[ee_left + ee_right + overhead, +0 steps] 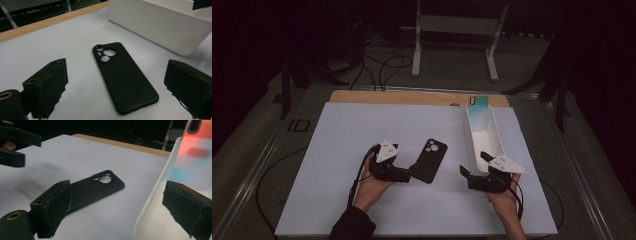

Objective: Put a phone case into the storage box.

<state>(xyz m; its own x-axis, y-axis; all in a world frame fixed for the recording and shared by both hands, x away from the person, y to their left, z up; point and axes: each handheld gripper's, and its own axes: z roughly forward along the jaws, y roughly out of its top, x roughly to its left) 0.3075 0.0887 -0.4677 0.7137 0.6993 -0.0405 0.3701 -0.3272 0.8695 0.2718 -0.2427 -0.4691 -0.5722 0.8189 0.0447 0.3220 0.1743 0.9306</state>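
Note:
A black phone case (431, 159) lies back up on the white sheet, camera holes at its far end. My left gripper (412, 172) is open at the case's near end. In the left gripper view the case (123, 77) lies between and beyond the wide-apart jaws of that gripper (116, 67), untouched by them. My right gripper (474, 163) stands open at the near end of a long white bin (499, 135). In the right gripper view one jaw of this gripper (117, 186) is over the bin (150, 215), the other beside the case (95, 188). A phone with a pastel back (478, 102) (192, 157) leans in the bin's far end.
The white sheet (362, 135) covers a wooden table whose far edge (412, 97) shows bare. Beyond it, on the floor, stand a white frame (452, 25) and loose cables (387, 65). The bin's side wall (160, 30) is close to the right of the case.

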